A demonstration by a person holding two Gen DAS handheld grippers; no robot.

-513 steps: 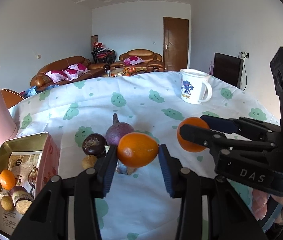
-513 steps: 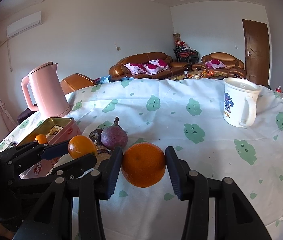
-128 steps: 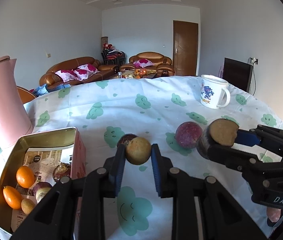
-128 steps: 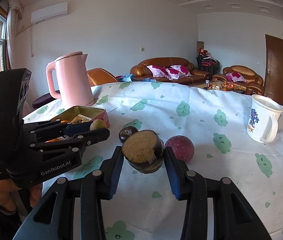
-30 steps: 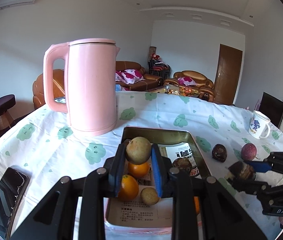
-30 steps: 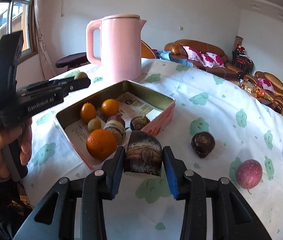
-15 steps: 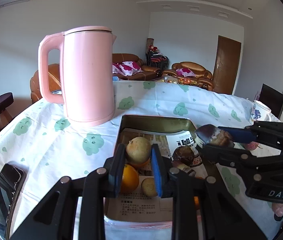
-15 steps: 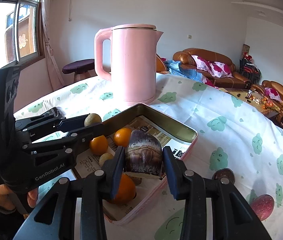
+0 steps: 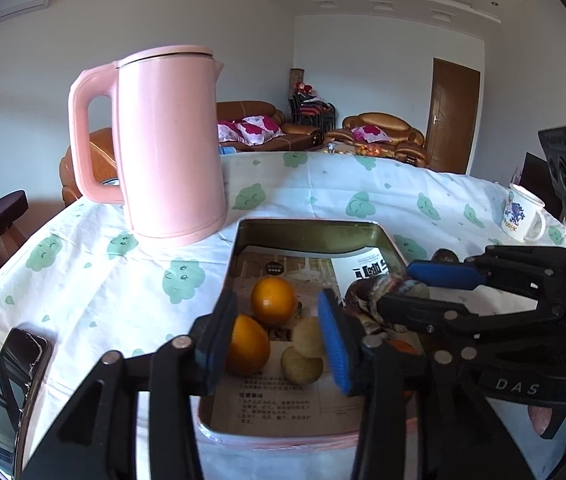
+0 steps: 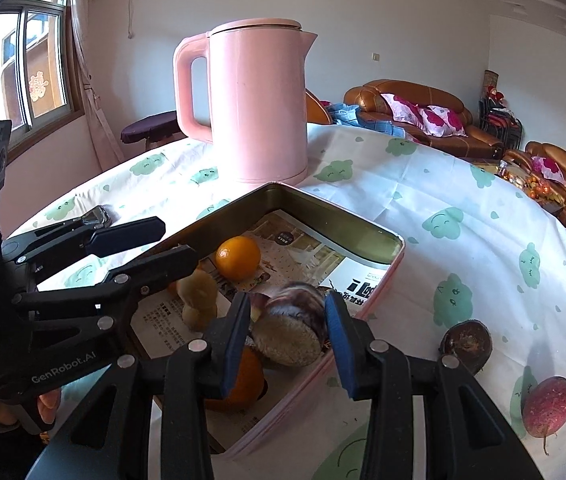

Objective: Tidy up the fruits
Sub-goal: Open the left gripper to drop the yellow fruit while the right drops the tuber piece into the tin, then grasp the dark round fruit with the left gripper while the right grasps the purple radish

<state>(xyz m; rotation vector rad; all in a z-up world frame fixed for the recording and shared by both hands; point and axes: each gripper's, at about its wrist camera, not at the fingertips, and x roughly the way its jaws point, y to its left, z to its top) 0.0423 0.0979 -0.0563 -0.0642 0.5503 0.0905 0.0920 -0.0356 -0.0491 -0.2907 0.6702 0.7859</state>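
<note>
Right wrist view: most of the job looks done, since the tin (image 10: 383, 276) holds oranges (image 10: 238, 257) and small tan fruits (image 10: 198, 289). The right tool (image 10: 287, 330) has been easing apart around the brown cut fruit (image 10: 289, 330) over the tin; whether its pads press I cannot tell. The left tool (image 9: 277, 342), jaws just spread, is empty. Left: a dark fruit (image 10: 466, 341) and a red fruit (image 10: 547, 406) on the worktop (image 10: 463, 216) at 4 o'clock. A pink kettle (image 10: 255, 104) stands at 12, sofas (image 10: 415, 116) beyond.
</note>
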